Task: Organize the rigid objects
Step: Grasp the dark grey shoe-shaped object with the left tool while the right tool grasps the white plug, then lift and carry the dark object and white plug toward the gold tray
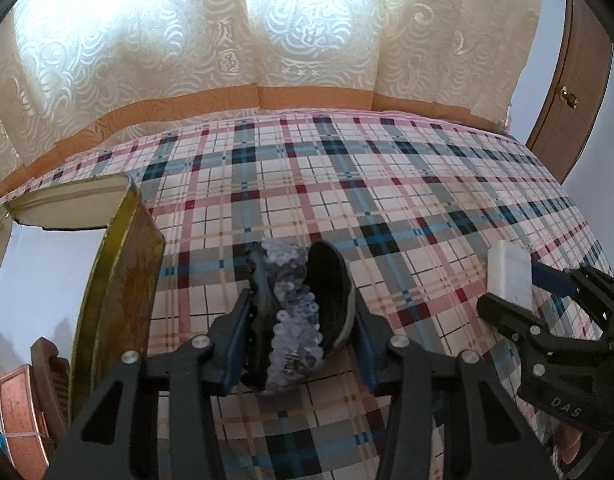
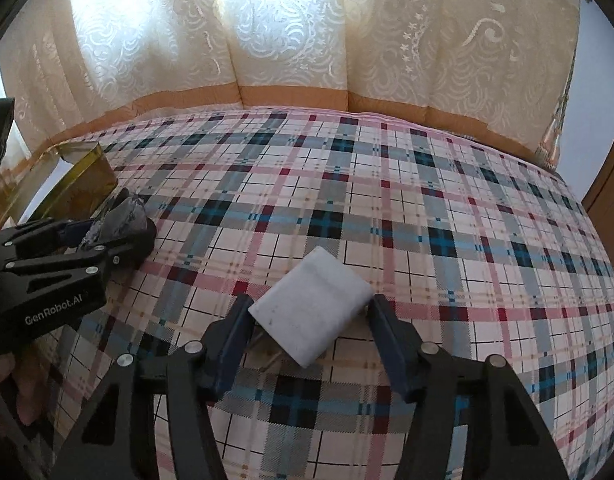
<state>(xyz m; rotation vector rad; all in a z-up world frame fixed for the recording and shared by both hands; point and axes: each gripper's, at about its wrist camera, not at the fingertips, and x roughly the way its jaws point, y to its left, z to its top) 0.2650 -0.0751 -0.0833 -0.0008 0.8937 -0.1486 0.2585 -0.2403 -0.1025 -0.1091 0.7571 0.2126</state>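
My left gripper (image 1: 303,328) is shut on a black shoe with a silver sequin band (image 1: 297,316), held just above the plaid bedspread (image 1: 347,184). It also shows at the left of the right wrist view (image 2: 119,216). My right gripper (image 2: 309,320) is shut on a white rectangular block (image 2: 313,306), tilted, with a finger at each side. The block also shows in the left wrist view (image 1: 511,274). A gold tin box (image 1: 119,280) stands open just left of the shoe.
The box's lid (image 1: 67,204) stands up behind it. Cream curtains (image 1: 267,32) hang behind the bed. A wooden door (image 1: 571,92) is at the far right. Wooden furniture (image 1: 47,384) stands at the lower left.
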